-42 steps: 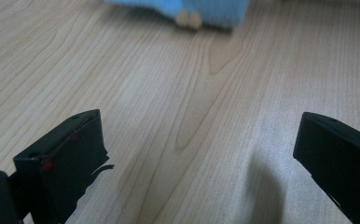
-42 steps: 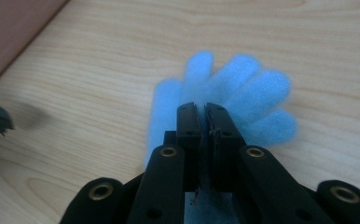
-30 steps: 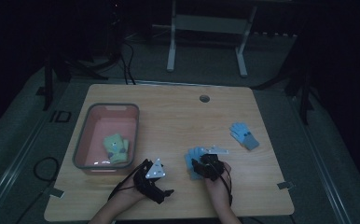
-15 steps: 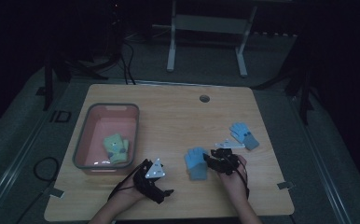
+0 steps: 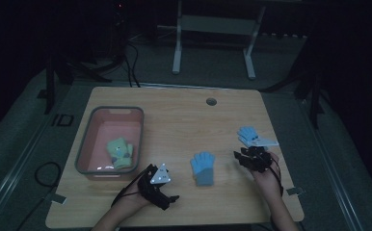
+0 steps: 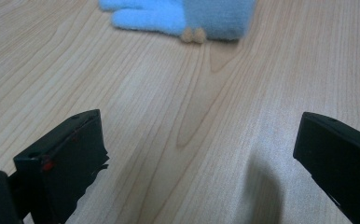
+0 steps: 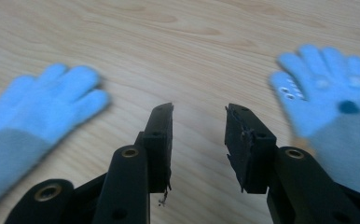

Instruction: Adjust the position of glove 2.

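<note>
Two light-blue gloves lie on the wooden table (image 5: 184, 120). One glove (image 5: 203, 168) (image 7: 33, 109) (image 6: 183, 16) is at the centre front. The other glove (image 5: 254, 137) (image 7: 327, 102) is near the right edge. My right gripper (image 5: 249, 155) (image 7: 199, 112) hovers between them, just short of the right-hand glove. It is open with bare wood between its jaws, which have just been closing. My left gripper (image 5: 165, 190) (image 6: 199, 135) rests left of the centre glove, open wide and holding nothing.
A pink tub (image 5: 85, 144) stands at the table's left with a green glove (image 5: 120, 153) inside. A round cable hole (image 5: 211, 101) sits at the back centre. A white metal frame (image 5: 213, 29) stands on the floor beyond the table.
My right gripper has moved right, away from the centre blue glove toward the right-hand one. The centre glove stays flat on the table. The left gripper has not moved.
</note>
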